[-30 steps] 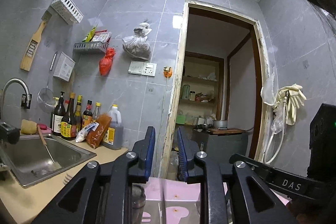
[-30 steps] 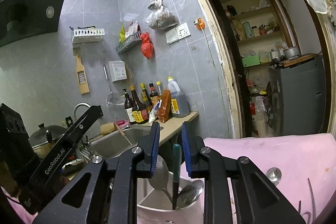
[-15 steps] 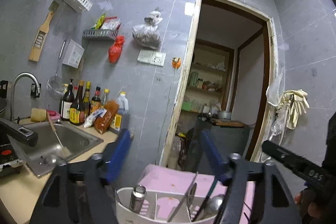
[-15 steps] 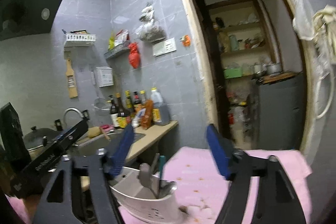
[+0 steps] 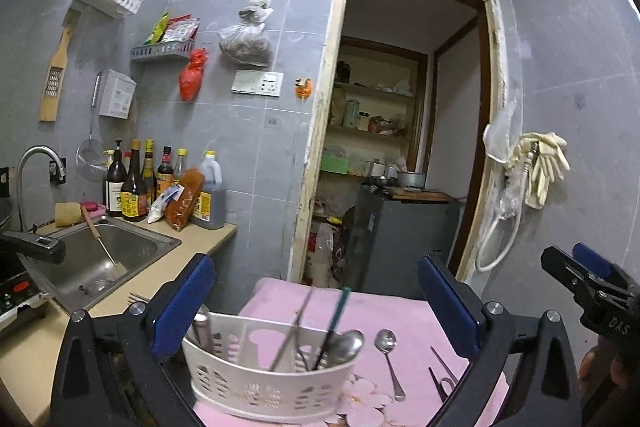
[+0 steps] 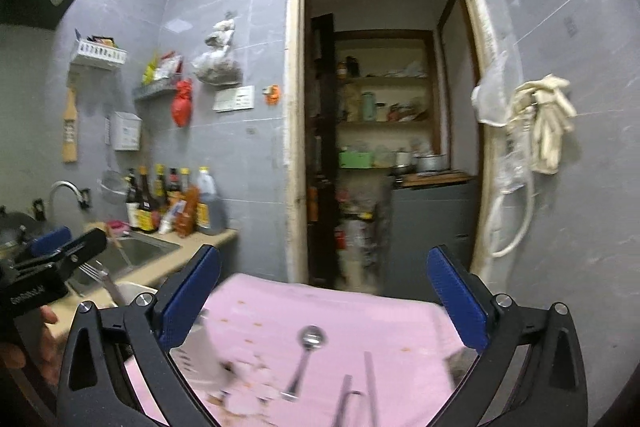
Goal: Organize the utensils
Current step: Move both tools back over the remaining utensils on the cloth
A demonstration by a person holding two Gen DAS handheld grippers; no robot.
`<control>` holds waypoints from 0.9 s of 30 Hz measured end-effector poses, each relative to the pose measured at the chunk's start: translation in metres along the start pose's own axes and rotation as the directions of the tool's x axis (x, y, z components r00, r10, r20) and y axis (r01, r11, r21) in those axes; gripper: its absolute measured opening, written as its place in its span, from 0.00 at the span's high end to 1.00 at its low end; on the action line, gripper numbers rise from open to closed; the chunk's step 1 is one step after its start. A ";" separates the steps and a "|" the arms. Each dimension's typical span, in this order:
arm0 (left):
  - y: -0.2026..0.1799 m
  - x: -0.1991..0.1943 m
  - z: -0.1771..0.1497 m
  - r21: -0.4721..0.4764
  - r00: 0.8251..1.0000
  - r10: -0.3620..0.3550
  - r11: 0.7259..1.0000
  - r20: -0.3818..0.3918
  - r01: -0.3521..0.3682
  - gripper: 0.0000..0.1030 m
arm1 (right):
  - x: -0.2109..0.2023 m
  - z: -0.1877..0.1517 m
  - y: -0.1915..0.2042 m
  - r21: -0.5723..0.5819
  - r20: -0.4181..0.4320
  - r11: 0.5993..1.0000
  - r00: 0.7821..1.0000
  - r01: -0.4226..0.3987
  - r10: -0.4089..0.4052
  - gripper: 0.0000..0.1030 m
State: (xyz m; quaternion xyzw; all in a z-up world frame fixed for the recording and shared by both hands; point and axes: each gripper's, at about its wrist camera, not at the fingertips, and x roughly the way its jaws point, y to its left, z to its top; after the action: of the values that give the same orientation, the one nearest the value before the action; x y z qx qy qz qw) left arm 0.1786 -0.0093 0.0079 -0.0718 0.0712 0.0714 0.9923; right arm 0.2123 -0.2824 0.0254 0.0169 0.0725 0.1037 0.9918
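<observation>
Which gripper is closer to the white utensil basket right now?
Left. The left gripper, jaws opening, stands directly over the white basket. The right gripper, also opening, is off to the basket's right, above the loose spoon.

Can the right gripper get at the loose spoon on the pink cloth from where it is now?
Probably yes. The right gripper has its jaws opening, nothing between them, and the spoon lies flat on the pink cloth ahead and below, beside the white basket, with nothing over it.

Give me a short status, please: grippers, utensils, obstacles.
Left gripper and right gripper opening, fingers empty. Caddy holds utensils; spoon lies loose on pink cloth. Nothing blocks the spoon.
</observation>
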 end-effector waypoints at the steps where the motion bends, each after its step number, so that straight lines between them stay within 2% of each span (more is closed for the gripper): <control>1: -0.006 -0.001 -0.004 0.008 1.000 -0.001 1.000 -0.004 0.001 0.00 | -0.001 -0.002 -0.006 0.001 -0.008 1.000 1.000 0.014 -0.014 0.01; 11: -0.061 0.015 -0.044 0.080 0.990 -0.075 0.993 -0.120 0.085 0.00 | 0.023 -0.049 -0.070 0.022 -0.180 0.998 0.983 0.053 -0.048 0.01; 19: -0.107 0.044 -0.072 0.122 0.978 -0.122 0.982 -0.167 0.143 0.00 | 0.055 -0.079 -0.112 0.026 -0.231 0.998 0.972 0.054 -0.047 0.01; 27: -0.148 0.090 -0.095 0.172 0.970 -0.109 0.974 -0.219 0.149 0.00 | 0.103 -0.103 -0.135 0.053 -0.299 0.998 0.954 0.022 -0.005 0.01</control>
State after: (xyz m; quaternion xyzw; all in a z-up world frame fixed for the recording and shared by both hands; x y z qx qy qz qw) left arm 0.2763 -0.1568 -0.0792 0.0103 0.1761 -0.0085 0.9843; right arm 0.3241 -0.3913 -0.0970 0.0282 0.2247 0.0961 0.9693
